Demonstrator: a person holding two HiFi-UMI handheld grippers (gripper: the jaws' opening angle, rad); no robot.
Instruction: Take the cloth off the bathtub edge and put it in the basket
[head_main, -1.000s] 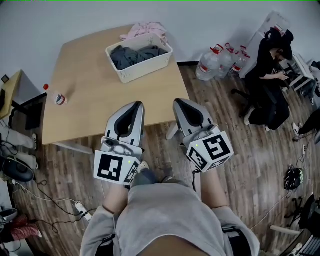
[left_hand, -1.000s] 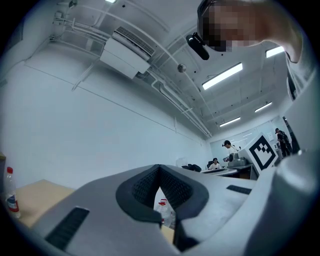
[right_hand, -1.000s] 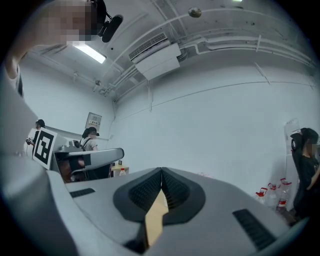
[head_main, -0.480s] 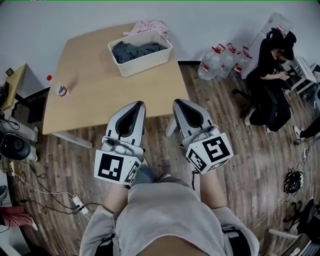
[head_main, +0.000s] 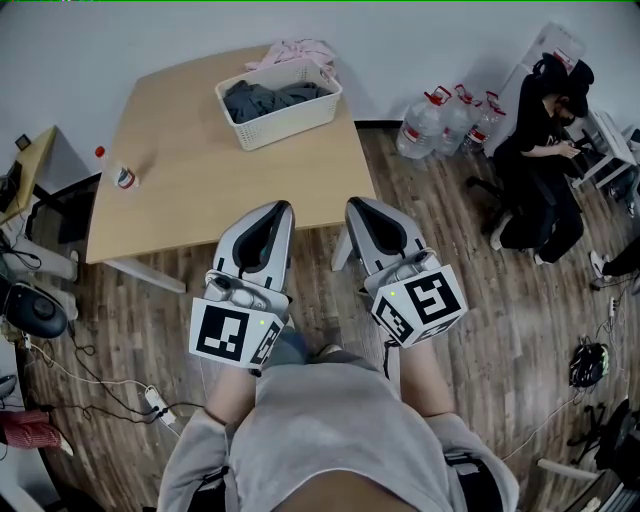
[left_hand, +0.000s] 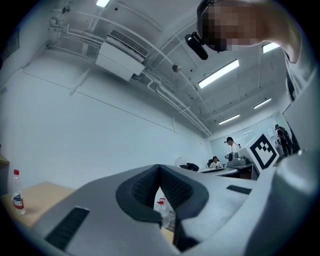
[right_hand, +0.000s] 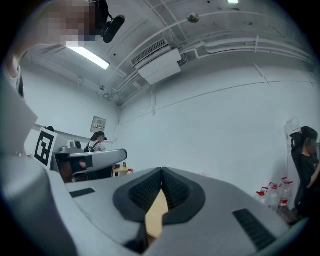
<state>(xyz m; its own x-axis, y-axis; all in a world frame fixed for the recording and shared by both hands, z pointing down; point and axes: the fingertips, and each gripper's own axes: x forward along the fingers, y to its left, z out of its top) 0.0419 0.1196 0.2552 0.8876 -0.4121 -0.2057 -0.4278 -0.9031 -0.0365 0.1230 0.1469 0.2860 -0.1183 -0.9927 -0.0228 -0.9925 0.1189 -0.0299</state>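
A white basket (head_main: 282, 118) stands at the far side of a wooden table (head_main: 190, 190), with grey cloth (head_main: 262, 99) inside it. A pink cloth (head_main: 298, 53) lies behind the basket. My left gripper (head_main: 281, 210) and right gripper (head_main: 352, 208) are held side by side close to the person's chest, at the table's near edge, well short of the basket. Both are shut with nothing between the pads. Tilted upward, the left gripper (left_hand: 159, 169) and the right gripper (right_hand: 162, 172) in their own views face wall and ceiling. No bathtub is in view.
A small bottle (head_main: 123, 178) stands at the table's left side. Large water jugs (head_main: 440, 125) sit on the floor to the right. A person in black (head_main: 535, 150) sits at a desk at the far right. Cables and a power strip (head_main: 158, 404) lie on the floor at left.
The head view has shifted slightly, so table and basket sit a little higher and further right. Both grippers stay shut and in the same place.
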